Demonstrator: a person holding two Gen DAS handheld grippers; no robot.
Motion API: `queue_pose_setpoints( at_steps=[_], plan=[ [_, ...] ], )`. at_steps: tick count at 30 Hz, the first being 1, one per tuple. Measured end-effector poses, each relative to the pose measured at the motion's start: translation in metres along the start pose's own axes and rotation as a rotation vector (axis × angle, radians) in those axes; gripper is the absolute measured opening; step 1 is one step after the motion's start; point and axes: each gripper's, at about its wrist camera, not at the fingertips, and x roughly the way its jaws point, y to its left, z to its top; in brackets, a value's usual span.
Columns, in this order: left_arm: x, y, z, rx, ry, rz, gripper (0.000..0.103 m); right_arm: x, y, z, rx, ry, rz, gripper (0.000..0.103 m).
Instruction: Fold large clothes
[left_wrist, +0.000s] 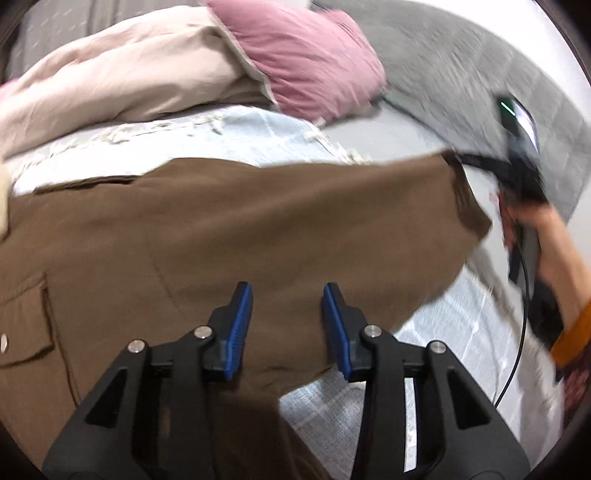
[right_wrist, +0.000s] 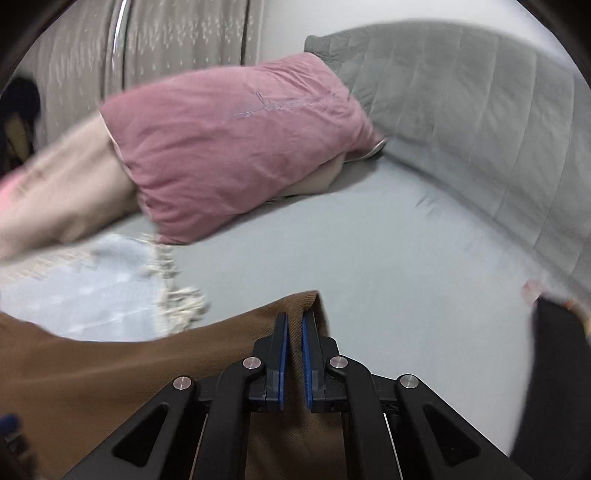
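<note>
A large brown garment (left_wrist: 229, 236) with a flap pocket at the left lies spread over the bed. My left gripper (left_wrist: 288, 295) is open just above the garment's near part, nothing between its blue pads. My right gripper (right_wrist: 294, 321) is shut on a corner of the brown garment (right_wrist: 110, 373) and holds it lifted above the bed. In the left wrist view the right gripper (left_wrist: 461, 160) shows at the right, pulling that corner up and taut, with the person's hand behind it.
A pink pillow (right_wrist: 236, 147) and a beige duvet (left_wrist: 122, 77) lie at the bed's far side. A light blue fringed blanket (right_wrist: 88, 288) lies under the garment. A grey quilted headboard (right_wrist: 480, 122) runs along the right. A black cable (left_wrist: 517, 332) hangs at the right.
</note>
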Motion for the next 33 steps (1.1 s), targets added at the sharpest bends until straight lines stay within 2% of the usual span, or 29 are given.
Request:
queue_pose_setpoints(
  at_steps=[3, 5, 6, 7, 9, 10, 12, 15, 17, 20, 21, 22, 23, 24, 25, 27, 28, 29, 30, 31, 32, 33],
  plan=[
    [0.014, -0.009, -0.009, 0.082, 0.067, 0.03, 0.042, 0.026, 0.016, -0.005, -0.058, 0.08, -0.143, 0.009],
    [0.008, -0.007, -0.011, 0.081, 0.054, 0.009, 0.042, 0.028, 0.012, -0.009, -0.032, 0.104, -0.138, 0.013],
    [0.006, -0.005, -0.012, 0.074, 0.052, -0.016, 0.042, 0.022, 0.005, -0.012, -0.005, 0.112, -0.133, 0.023],
    [0.003, -0.002, -0.013, 0.068, 0.048, -0.04, 0.042, 0.016, -0.002, -0.015, 0.02, 0.111, -0.128, 0.042],
    [-0.001, 0.0, -0.014, 0.059, 0.033, -0.104, 0.042, -0.008, -0.03, -0.026, 0.127, 0.088, -0.074, 0.066],
    [-0.006, 0.001, -0.014, 0.059, 0.025, -0.139, 0.043, -0.018, -0.039, -0.031, 0.161, 0.075, -0.038, 0.068],
    [-0.011, -0.003, -0.015, 0.089, 0.02, -0.202, 0.046, -0.04, -0.063, -0.047, 0.254, 0.083, 0.055, 0.068],
    [-0.009, -0.018, -0.016, 0.171, 0.036, -0.24, 0.05, -0.054, -0.08, -0.074, 0.368, 0.155, 0.163, 0.068],
    [-0.004, -0.029, -0.019, 0.224, 0.056, -0.242, 0.05, -0.047, -0.08, -0.093, 0.439, 0.226, 0.236, 0.068],
    [0.004, -0.041, -0.022, 0.282, 0.081, -0.203, 0.051, -0.027, -0.07, -0.107, 0.492, 0.288, 0.263, 0.067],
    [0.006, -0.044, -0.023, 0.296, 0.086, -0.179, 0.05, -0.018, -0.068, -0.111, 0.534, 0.288, 0.29, 0.052],
    [0.007, -0.047, -0.024, 0.309, 0.081, -0.146, 0.039, -0.015, -0.067, -0.111, 0.556, 0.274, 0.307, 0.01],
    [0.007, -0.049, -0.025, 0.323, 0.076, -0.101, 0.03, -0.014, -0.066, -0.112, 0.566, 0.267, 0.319, 0.01],
    [0.007, -0.05, -0.025, 0.323, 0.071, -0.083, 0.008, -0.023, -0.065, -0.11, 0.57, 0.227, 0.313, 0.01],
    [0.004, -0.048, -0.024, 0.315, 0.062, -0.103, 0.004, -0.032, -0.063, -0.106, 0.548, 0.186, 0.304, 0.009],
    [-0.008, -0.045, -0.024, 0.312, 0.019, -0.169, 0.003, -0.061, -0.058, -0.103, 0.461, 0.077, 0.249, 0.009],
    [-0.012, -0.043, -0.025, 0.32, 0.021, -0.191, 0.003, -0.062, -0.057, -0.103, 0.44, 0.075, 0.22, 0.009],
    [-0.011, -0.043, -0.028, 0.339, 0.046, -0.207, 0.003, -0.058, -0.055, -0.11, 0.409, 0.109, 0.178, 0.009],
    [-0.004, -0.045, -0.034, 0.377, 0.105, -0.207, 0.003, -0.045, -0.052, -0.117, 0.391, 0.175, 0.153, 0.011],
    [-0.002, -0.047, -0.038, 0.396, 0.123, -0.205, 0.003, -0.032, -0.049, -0.127, 0.376, 0.236, 0.138, 0.01],
    [-0.003, -0.048, -0.039, 0.404, 0.119, -0.207, 0.003, -0.034, -0.046, -0.133, 0.354, 0.198, 0.131, 0.013],
    [-0.003, -0.048, -0.039, 0.406, 0.126, -0.22, 0.003, -0.04, -0.041, -0.132, 0.319, 0.19, 0.076, 0.026]
  ],
)
